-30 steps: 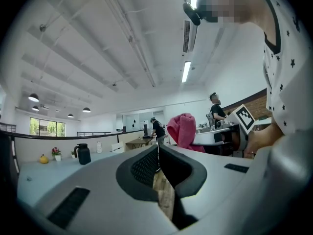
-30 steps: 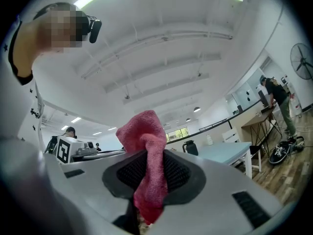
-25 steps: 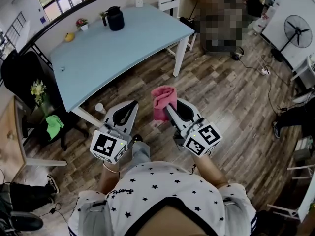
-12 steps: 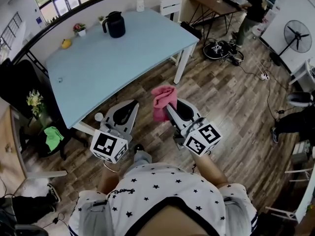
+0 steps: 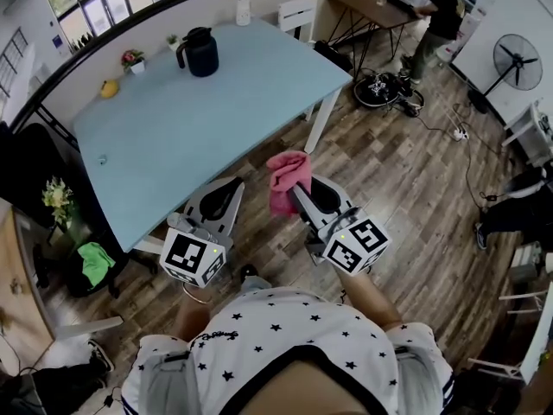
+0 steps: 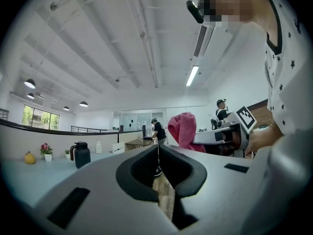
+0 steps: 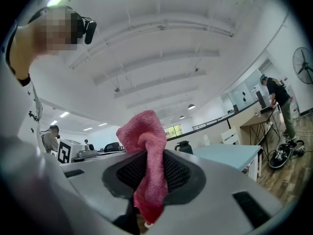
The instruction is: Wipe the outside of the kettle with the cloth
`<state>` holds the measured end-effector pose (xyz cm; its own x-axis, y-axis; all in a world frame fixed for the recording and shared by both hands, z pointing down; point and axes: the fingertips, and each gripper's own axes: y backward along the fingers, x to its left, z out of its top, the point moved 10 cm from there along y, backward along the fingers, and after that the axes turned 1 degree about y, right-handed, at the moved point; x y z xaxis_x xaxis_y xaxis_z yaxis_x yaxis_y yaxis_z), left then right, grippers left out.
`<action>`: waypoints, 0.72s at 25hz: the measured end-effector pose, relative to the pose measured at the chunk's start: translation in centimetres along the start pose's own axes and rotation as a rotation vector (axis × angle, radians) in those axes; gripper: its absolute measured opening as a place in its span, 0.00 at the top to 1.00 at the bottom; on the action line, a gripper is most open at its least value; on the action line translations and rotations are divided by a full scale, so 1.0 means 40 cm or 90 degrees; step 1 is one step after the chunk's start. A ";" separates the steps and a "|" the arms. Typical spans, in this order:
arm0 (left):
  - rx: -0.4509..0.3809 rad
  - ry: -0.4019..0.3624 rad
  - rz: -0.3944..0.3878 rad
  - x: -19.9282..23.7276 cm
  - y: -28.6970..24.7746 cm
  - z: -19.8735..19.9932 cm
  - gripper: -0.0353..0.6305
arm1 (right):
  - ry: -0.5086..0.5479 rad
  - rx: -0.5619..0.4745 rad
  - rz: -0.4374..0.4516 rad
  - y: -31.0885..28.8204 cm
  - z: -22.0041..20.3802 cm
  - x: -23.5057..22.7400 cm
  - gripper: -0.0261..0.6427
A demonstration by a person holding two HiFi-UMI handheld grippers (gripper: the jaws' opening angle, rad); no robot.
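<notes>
The black kettle stands at the far side of the light blue table; it shows small in the left gripper view and in the right gripper view. A pink cloth is pinched in my right gripper, bunched above the jaws and hanging below them. My left gripper is shut with nothing in it. Both grippers hover over the wooden floor, short of the table's near edge and well away from the kettle. The cloth is also in the left gripper view.
On the table's far edge are a flower pot, a yellow object and a white bottle. A white chair stands behind the table, a black chair to its left. A person stands by a wooden desk; a fan is at far right.
The view has shifted so the table and kettle sit a little lower and further right in the head view. Both grippers keep their pose, the cloth still held.
</notes>
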<state>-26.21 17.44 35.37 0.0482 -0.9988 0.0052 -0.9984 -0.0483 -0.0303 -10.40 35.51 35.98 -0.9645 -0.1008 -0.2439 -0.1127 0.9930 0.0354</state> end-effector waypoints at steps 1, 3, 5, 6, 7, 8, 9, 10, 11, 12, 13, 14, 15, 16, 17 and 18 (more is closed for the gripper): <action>0.001 0.001 -0.001 0.017 -0.004 -0.001 0.90 | 0.000 0.001 -0.002 -0.015 0.000 -0.002 0.82; 0.001 0.004 -0.005 0.047 -0.013 -0.003 0.90 | -0.002 0.003 -0.005 -0.045 -0.001 -0.006 0.82; 0.001 0.006 -0.008 0.076 -0.017 -0.008 0.90 | -0.002 0.006 -0.009 -0.072 -0.004 -0.009 0.82; 0.001 0.007 -0.008 0.091 -0.018 -0.010 0.90 | -0.002 0.007 -0.011 -0.086 -0.007 -0.009 0.82; 0.001 0.009 -0.008 0.107 -0.018 -0.013 0.90 | -0.002 0.007 -0.012 -0.100 -0.009 -0.008 0.82; 0.000 0.009 -0.008 0.123 -0.017 -0.015 0.90 | -0.002 0.006 -0.012 -0.115 -0.011 -0.006 0.82; -0.001 0.009 -0.008 0.136 -0.016 -0.015 0.90 | -0.001 0.005 -0.010 -0.129 -0.012 -0.004 0.82; -0.002 0.008 -0.008 0.148 -0.013 -0.015 0.90 | -0.001 0.004 -0.009 -0.143 -0.013 -0.001 0.82; -0.003 0.006 -0.007 0.160 -0.010 -0.015 0.90 | 0.000 0.003 -0.008 -0.156 -0.015 0.001 0.82; -0.004 0.005 -0.006 0.171 -0.007 -0.015 0.90 | 0.001 0.002 -0.007 -0.169 -0.016 0.003 0.82; -0.005 0.004 -0.004 0.184 -0.003 -0.016 0.90 | 0.000 0.001 -0.006 -0.183 -0.018 0.006 0.82; -0.006 0.004 0.000 0.198 0.002 -0.017 0.90 | -0.001 0.000 -0.004 -0.197 -0.020 0.010 0.82; -0.006 0.004 0.005 0.212 0.008 -0.018 0.90 | 0.000 0.001 0.000 -0.211 -0.022 0.015 0.82; -0.007 0.004 0.009 0.225 0.014 -0.018 0.90 | 0.002 0.002 0.004 -0.225 -0.023 0.020 0.82; -0.007 0.004 0.013 0.237 0.020 -0.019 0.90 | 0.004 0.003 0.009 -0.238 -0.024 0.025 0.82; -0.007 0.004 0.018 0.247 0.026 -0.020 0.90 | 0.005 0.005 0.013 -0.249 -0.026 0.029 0.82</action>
<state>-26.80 7.52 36.17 0.0198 -0.9998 0.0104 -0.9996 -0.0200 -0.0192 -10.65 25.42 36.33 -0.9684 -0.0804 -0.2362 -0.0907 0.9953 0.0333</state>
